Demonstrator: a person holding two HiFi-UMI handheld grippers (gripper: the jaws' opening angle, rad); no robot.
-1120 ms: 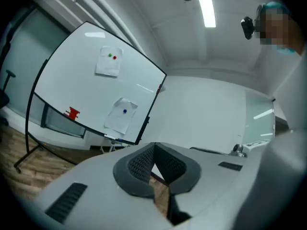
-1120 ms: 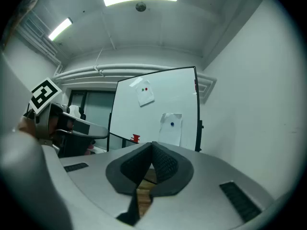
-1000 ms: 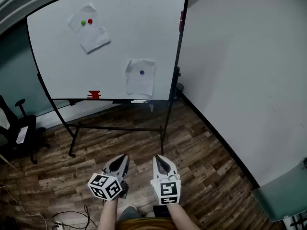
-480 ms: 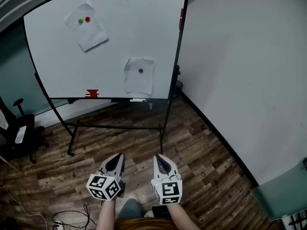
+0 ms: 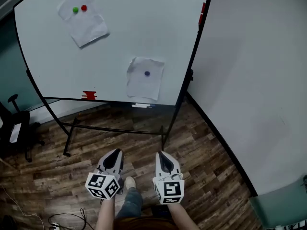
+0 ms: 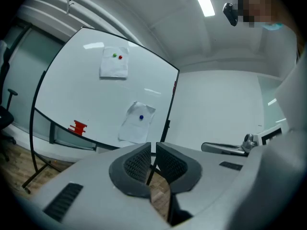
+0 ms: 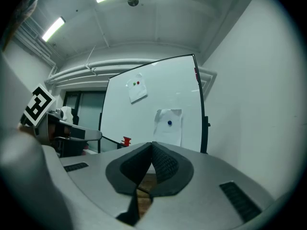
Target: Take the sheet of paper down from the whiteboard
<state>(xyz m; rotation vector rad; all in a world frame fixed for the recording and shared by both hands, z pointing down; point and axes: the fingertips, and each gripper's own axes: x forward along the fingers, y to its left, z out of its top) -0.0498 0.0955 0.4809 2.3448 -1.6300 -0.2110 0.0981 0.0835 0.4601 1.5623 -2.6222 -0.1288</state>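
Whiteboard [image 5: 120, 37], large, white, black-framed, on a stand: one. White paper sheets pinned to it: two. The upper crumpled sheet [image 5: 88, 27] sits top left under one green magnet [image 5: 75, 9] and one red magnet [image 5: 84, 7]; the lower crumpled sheet [image 5: 144, 84] sits near the bottom edge under one blue magnet [image 5: 147, 73]. Grippers: two, well apart from the board. The left gripper [image 5: 115, 153] has its jaws a thin slit apart, empty; the right gripper [image 5: 162, 155] has its jaws together, empty. Only the head view shows the wood-plank floor [image 5: 206, 143]; only the gripper views show the ceiling light strips [image 6: 201, 1].
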